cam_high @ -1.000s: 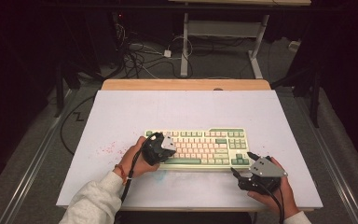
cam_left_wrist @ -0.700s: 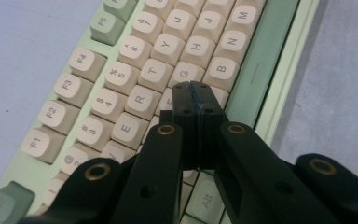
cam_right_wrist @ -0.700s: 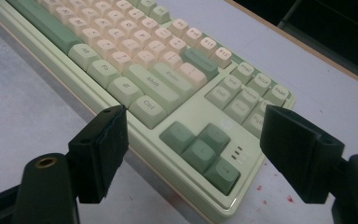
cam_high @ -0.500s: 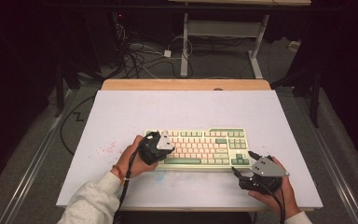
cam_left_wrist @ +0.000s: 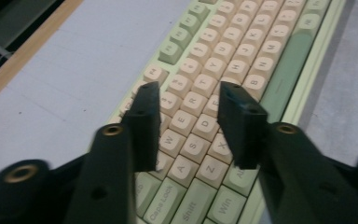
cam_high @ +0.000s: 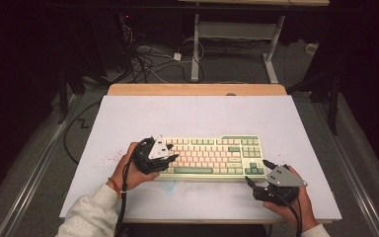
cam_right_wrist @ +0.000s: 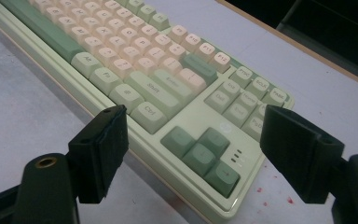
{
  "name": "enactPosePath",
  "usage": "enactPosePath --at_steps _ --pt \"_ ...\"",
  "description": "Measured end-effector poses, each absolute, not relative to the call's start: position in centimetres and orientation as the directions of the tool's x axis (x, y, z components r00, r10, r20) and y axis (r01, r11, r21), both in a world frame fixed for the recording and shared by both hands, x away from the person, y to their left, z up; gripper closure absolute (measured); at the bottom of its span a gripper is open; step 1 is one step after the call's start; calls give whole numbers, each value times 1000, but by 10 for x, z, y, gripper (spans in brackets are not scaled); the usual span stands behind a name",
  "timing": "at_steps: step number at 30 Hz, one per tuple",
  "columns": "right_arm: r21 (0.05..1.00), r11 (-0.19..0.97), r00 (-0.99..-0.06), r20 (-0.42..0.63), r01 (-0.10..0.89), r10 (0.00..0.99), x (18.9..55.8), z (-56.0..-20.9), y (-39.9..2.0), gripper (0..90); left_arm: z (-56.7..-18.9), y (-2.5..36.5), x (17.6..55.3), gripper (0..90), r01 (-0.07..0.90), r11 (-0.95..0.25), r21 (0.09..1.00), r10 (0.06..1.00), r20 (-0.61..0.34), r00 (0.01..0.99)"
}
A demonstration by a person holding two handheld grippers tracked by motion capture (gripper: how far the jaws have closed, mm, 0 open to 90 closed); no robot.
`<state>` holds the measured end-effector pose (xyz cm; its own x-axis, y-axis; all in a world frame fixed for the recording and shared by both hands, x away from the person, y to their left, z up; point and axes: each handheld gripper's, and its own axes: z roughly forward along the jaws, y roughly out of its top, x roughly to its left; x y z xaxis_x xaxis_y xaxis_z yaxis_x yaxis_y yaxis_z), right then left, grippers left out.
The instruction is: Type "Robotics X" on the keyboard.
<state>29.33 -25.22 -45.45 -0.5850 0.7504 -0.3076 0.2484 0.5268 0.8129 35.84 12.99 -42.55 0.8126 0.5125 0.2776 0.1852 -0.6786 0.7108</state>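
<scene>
- High view, nearest the person: the right gripper (cam_high: pixel 255 173), black with a grey three-cornered plate, sits in the person's hand close to the table's near edge, just off the near right corner of the keyboard; its jaws stand wide apart with nothing between them.
- Right gripper view: the gripper's two black pads frame the cream and sage-green mechanical keyboard (cam_right_wrist: pixel 168 93) at its arrow-key corner, without touching it.
- The left gripper (cam_high: pixel 170 157) hangs over the keyboard's left end; its jaws have just been opening and now stand partly apart, empty, above the letter keys.
- Left gripper view: the keyboard (cam_left_wrist: pixel 223 74) runs away under the left gripper's (cam_left_wrist: pixel 189 100) jaws, with the Q, W, E, A, S, D keys below the gap.
- The keyboard (cam_high: pixel 212 155) lies flat on the pale lavender-white table top (cam_high: pixel 192 116), parallel to its near edge and toward the person.
- Beyond the keyboard the sheet is bare up to the light wooden strip (cam_high: pixel 197 90) along the far edge.
- No containers are on the table.
- Past the table, tangled black cables (cam_high: pixel 143 59) lie on the floor.
</scene>
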Motion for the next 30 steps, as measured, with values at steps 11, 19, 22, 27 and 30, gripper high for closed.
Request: enactPosePath --at_steps 11,19,22,27,30 --pt "811 523 -593 -291 263 750 294 -456 -252 236 -438 152 348 210 208 -613 762 592 269 760" --pt "813 520 -596 -288 261 749 294 -456 -250 234 -453 171 336 181 215 -645 733 592 302 747" --pt "810 525 -597 -291 263 748 295 -456 -249 234 -459 180 331 181 233 -638 734 604 289 743" --pt "811 526 -600 -293 256 745 295 -455 -244 229 -468 193 323 225 282 -631 723 638 276 719" --pt "813 524 -599 -294 253 745 298 -454 -240 227 -473 199 318 231 312 -624 717 644 245 725"
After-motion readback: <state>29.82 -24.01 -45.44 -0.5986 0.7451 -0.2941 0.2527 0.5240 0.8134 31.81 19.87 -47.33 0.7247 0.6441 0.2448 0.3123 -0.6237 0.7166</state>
